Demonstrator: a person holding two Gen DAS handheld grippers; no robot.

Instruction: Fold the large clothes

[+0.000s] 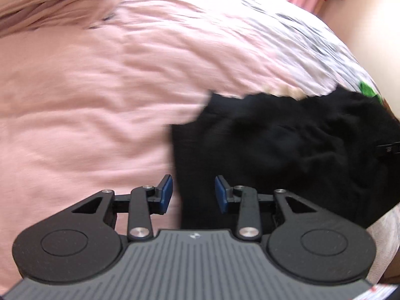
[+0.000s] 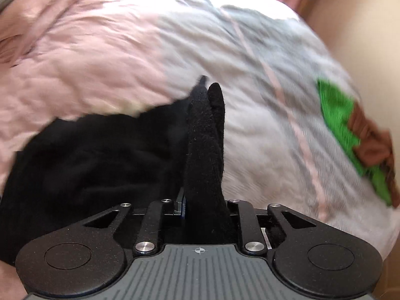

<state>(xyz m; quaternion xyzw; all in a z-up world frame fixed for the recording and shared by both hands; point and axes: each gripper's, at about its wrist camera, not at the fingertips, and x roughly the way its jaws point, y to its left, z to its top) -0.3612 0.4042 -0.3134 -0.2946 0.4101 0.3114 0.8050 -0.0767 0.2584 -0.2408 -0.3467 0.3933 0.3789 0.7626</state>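
A: Item 1, left gripper (image 1: 193, 192)?
B: Blue pads (image 1: 166, 192) are seen set apart at a moderate gap; nothing is pinched between them. Black fabric is seen through the gap, but contact w/ the pads can't be told. Gripper is hung over the boundary btwn pink cloth and black cloth.

A: Item 2, right gripper (image 2: 203, 207)?
B: Jaws are drawn narrow and clamped on a fold of the black garment (image 2: 205, 150). The pinched fold is stood up along the fingers as a fuzzy ridge w/ two rounded tips. Pads mostly hidden by the cloth; only a sliver of blue is shown at left.

A: Item 3, black garment, location?
B: Knit-looking, dark. In the left wrist view (image 1: 300, 150) it is spread crumpled on the bed, right of centre. In the right wrist view the bulk is laid lower left, one edge taken up in the right gripper.

A: Item 4, surroundings?
B: Pink bedding (image 1: 87, 100) is spread under and left of the garment, wrinkled. Pale grey-white sheet (image 2: 262, 100) w/ thin pink stripes is seen to the right. Green cloth (image 2: 335, 117) is laid near the bed's right edge, w/ brown cloth (image 2: 370, 137) just beside it. Both views are motion-blurred; finer detail not legible.
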